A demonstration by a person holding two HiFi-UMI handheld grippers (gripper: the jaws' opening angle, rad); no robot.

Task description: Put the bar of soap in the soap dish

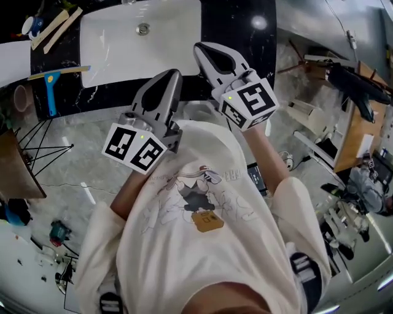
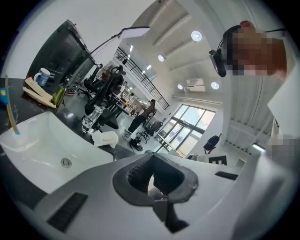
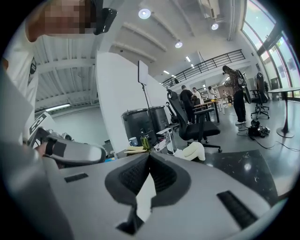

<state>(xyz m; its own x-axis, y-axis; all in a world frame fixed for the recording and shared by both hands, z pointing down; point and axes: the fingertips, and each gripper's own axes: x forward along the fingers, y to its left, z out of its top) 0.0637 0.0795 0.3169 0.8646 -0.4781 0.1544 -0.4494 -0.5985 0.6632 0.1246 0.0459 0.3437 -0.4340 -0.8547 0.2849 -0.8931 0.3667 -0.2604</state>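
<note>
Two tongs held up in front of the person's chest, over a cream T-shirt (image 1: 196,208) with a cartoon print. Left tongs (image 1: 174,76) at the near left, marker cube nearest the body, jaws pressed together at the tips, nothing between them; its own view shows the same (image 2: 151,157). Right tongs (image 1: 201,50) just right of it and a bit farther out, jaws fully closed, empty, confirmed in the right gripper view (image 3: 149,155). The two tongs sit near each other but apart, both pointing toward the sink. Beyond the tips is a black marbled table (image 1: 239,18) with a white sink (image 1: 178,43) set in it, drain (image 1: 143,28) at the far side of the basin. Blue-handled squeegee (image 1: 52,86) lies on the table left of the sink; wooden sticks (image 1: 55,27) and a mug (image 1: 34,26) sit at the far left corner. Cream-white lump (image 2: 104,138) lies on the table right of the sink, also seen from the right tongs (image 3: 192,151); cannot tell what it is. Bar of soap and soap dish cannot be picked out in any view. Far background has office chairs (image 3: 197,126) and standing people (image 3: 236,93).
</note>
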